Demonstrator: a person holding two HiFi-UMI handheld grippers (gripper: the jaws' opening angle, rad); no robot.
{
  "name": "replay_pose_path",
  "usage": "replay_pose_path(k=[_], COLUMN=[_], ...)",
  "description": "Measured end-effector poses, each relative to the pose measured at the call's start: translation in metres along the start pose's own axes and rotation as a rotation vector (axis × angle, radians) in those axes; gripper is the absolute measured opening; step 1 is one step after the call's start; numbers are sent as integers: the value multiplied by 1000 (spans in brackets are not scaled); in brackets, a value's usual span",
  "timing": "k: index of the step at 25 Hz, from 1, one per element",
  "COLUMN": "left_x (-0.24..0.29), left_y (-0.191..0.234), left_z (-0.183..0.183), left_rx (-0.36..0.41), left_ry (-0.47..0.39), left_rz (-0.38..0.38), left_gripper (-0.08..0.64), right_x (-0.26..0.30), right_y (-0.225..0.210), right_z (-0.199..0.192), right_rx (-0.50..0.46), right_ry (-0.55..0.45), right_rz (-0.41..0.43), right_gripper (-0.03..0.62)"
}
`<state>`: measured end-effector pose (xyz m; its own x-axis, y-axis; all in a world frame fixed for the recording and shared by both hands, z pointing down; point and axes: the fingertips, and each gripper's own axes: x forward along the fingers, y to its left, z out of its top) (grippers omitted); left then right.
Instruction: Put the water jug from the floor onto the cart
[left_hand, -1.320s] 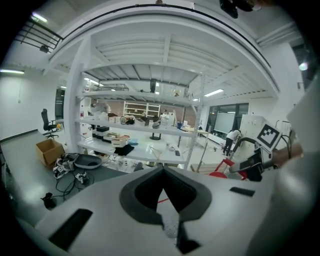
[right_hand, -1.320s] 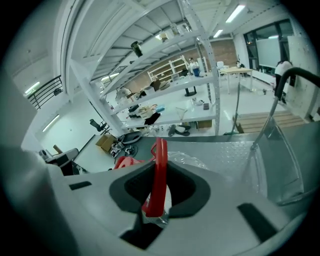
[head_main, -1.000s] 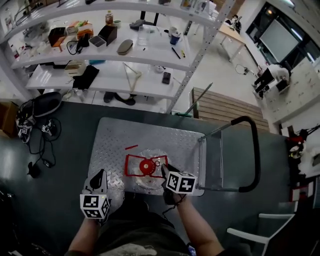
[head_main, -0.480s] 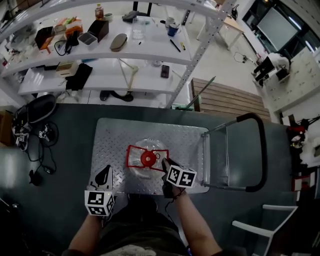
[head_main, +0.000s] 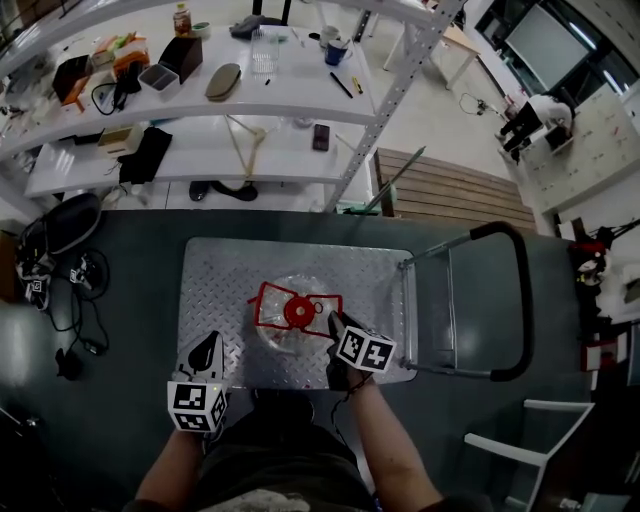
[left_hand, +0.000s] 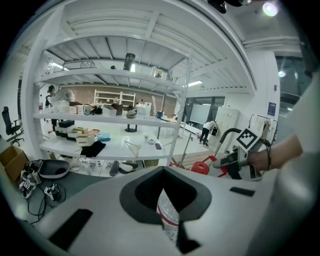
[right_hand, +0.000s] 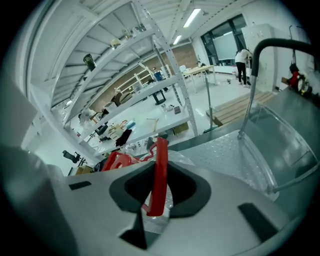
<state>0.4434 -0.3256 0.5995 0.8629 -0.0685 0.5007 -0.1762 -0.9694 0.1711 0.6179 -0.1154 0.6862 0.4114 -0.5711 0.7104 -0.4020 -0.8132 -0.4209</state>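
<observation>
A clear water jug (head_main: 285, 340) with a red cap (head_main: 296, 313) and a red carry handle (head_main: 268, 303) stands over the front middle of the cart's metal deck (head_main: 225, 275). My right gripper (head_main: 331, 324) is shut on the right side of the red handle (right_hand: 160, 165), which runs upright between its jaws. My left gripper (head_main: 205, 352) hangs at the deck's front left corner, apart from the jug, jaws together and empty. Between its jaws the jug's side (left_hand: 169, 215) shows, and further off the right gripper (left_hand: 226, 161).
The cart's black push bar (head_main: 515, 300) rises at the deck's right end. White shelving (head_main: 230, 110) loaded with small items stands behind the cart. Bags and cables (head_main: 60, 250) lie on the dark floor at the left. A white chair (head_main: 510, 450) stands at the lower right.
The right gripper and the jug have sunk a little toward the deck. The left gripper has shifted slightly toward the cart's front left corner.
</observation>
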Motion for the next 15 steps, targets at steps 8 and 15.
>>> replay_pose_path(k=[8,15], left_x=[-1,-9], left_y=[-3,-17], left_z=[-11,-8], left_rx=[-9,-2], left_ry=[15,-1], left_rz=[-6,19], left_gripper=[5,5], right_x=[-5,-31], right_y=[-21,-21], right_z=[-4,5], right_rx=[-14,-51], right_ry=[-51,-123], right_rz=[-61,-30], right_gripper=[102,123])
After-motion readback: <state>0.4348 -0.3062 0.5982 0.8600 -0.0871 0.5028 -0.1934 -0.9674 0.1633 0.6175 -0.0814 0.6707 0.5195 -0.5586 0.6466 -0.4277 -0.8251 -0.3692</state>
